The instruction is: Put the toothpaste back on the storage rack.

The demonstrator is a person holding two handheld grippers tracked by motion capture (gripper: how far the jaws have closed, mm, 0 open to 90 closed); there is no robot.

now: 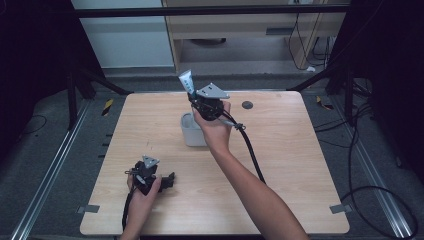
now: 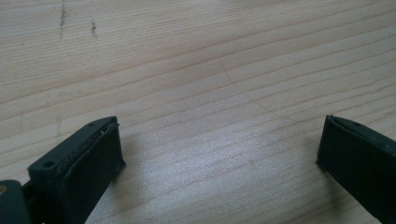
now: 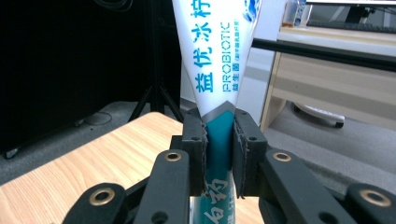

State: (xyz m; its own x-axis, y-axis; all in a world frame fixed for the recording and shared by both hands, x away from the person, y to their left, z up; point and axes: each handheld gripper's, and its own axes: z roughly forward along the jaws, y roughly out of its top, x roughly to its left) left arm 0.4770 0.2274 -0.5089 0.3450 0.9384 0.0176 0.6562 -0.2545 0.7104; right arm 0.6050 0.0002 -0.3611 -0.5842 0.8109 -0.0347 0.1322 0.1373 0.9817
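Observation:
My right gripper (image 1: 193, 96) is shut on a white and teal toothpaste tube (image 1: 186, 80), held upright above a small white cup (image 1: 192, 131) near the table's middle back. In the right gripper view the tube (image 3: 215, 65) rises between the jaws of the gripper (image 3: 219, 140), which pinch its teal lower part. My left gripper (image 1: 170, 180) rests near the table's front left, open, with nothing between its fingers. In the left gripper view its two black pads (image 2: 93, 158) stand wide apart over bare wood.
The light wooden table (image 1: 280, 165) has a dark round hole (image 1: 247, 105) at the back right. A black cable (image 1: 250, 150) trails from the right gripper across the table. Dark stands and floor cables surround the table; a desk stands behind.

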